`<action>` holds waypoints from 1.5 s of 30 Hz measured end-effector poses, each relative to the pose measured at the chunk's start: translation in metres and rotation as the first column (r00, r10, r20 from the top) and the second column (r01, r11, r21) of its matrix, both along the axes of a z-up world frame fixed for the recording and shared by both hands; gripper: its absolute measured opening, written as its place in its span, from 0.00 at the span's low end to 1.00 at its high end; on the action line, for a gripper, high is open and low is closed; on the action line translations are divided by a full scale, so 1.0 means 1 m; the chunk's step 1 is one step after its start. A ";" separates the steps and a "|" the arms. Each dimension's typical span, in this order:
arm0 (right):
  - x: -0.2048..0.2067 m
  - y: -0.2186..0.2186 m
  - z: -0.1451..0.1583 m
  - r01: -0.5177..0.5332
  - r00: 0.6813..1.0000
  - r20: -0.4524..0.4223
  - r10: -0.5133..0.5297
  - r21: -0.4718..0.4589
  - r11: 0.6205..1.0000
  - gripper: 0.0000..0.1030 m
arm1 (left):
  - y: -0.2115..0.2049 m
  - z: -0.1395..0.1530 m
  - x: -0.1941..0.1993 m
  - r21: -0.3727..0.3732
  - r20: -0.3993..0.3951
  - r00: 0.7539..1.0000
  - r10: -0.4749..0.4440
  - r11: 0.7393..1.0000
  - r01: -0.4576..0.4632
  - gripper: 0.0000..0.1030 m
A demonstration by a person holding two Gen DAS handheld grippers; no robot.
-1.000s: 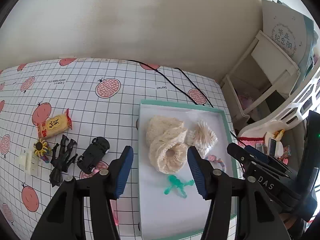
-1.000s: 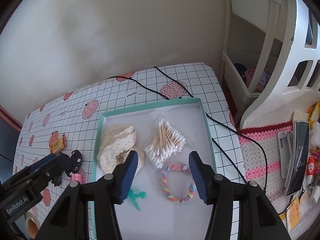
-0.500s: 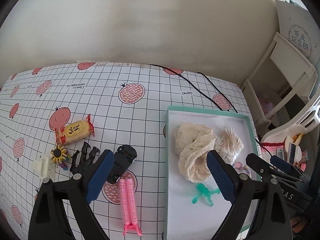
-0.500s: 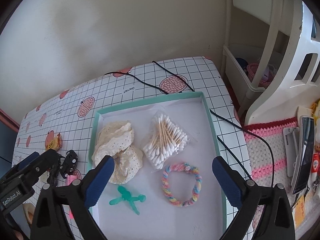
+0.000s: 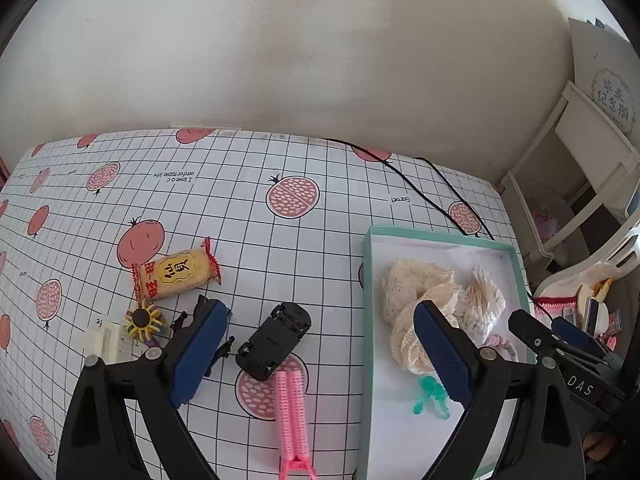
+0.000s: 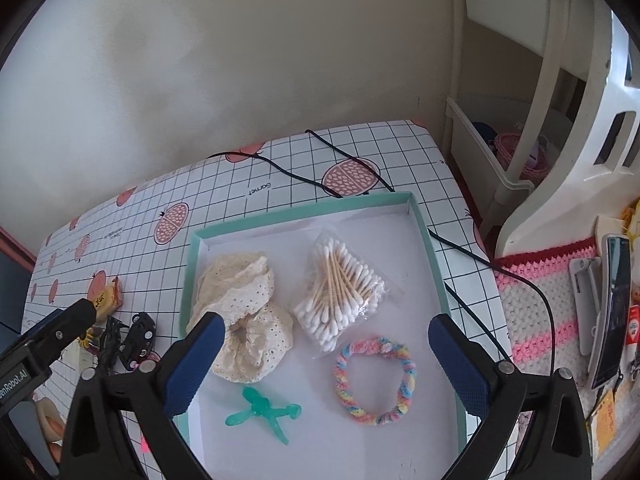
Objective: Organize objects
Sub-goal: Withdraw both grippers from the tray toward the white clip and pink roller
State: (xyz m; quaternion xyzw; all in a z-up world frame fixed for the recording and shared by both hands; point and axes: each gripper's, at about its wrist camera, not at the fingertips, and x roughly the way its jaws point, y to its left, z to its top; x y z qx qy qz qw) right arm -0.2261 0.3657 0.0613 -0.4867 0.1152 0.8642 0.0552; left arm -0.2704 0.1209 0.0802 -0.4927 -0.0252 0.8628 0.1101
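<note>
A teal-rimmed box (image 6: 430, 240) (image 5: 370, 264) holds a cream lace scrunchie (image 6: 244, 312) (image 5: 412, 292), a bag of cotton swabs (image 6: 340, 288) (image 5: 482, 300), a pastel braided hair tie (image 6: 376, 380) and a green toy figure (image 6: 262, 408) (image 5: 430, 396). My right gripper (image 6: 326, 360) hangs open above the box. My left gripper (image 5: 320, 352) is open over the table left of the box. Under it lie a black toy car (image 5: 276, 340) and a pink hair roller clip (image 5: 292, 412). A black figure (image 5: 218, 350) is half hidden behind the left finger.
A yellow snack packet (image 5: 178, 274), a sunflower clip (image 5: 142, 320) and a white block (image 5: 102, 340) lie left on the grid tablecloth. A black cable (image 6: 320, 184) runs behind the box. White shelving (image 6: 520, 128) and a crocheted mat (image 6: 532, 312) with small items stand right.
Both grippers opened wide from a narrower gap. The left gripper moved left, away from the box, so the car and pink clip now lie between its fingers.
</note>
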 end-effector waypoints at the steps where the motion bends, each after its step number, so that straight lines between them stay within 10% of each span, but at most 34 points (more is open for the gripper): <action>1: -0.001 -0.004 0.003 -0.008 1.000 -0.007 0.008 0.009 1.000 1.00 | -0.005 0.001 -0.002 0.003 -0.001 1.000 0.000 1.000 0.000 0.92; 17: -0.024 -0.105 0.036 -0.131 0.987 -0.100 0.123 -0.078 0.988 1.00 | -0.157 -0.017 -0.026 -0.053 0.062 0.978 0.200 0.979 -0.196 0.92; 29: -0.029 -0.194 -0.005 -0.291 0.954 0.077 0.291 -0.014 0.957 0.99 | -0.216 -0.042 -0.029 -0.041 0.192 0.961 0.201 0.980 -0.197 0.92; 45: -0.027 -0.223 -0.078 -0.361 0.882 0.321 0.344 -0.008 0.933 0.76 | -0.197 -0.086 -0.032 -0.101 0.296 0.940 0.168 0.984 -0.144 0.92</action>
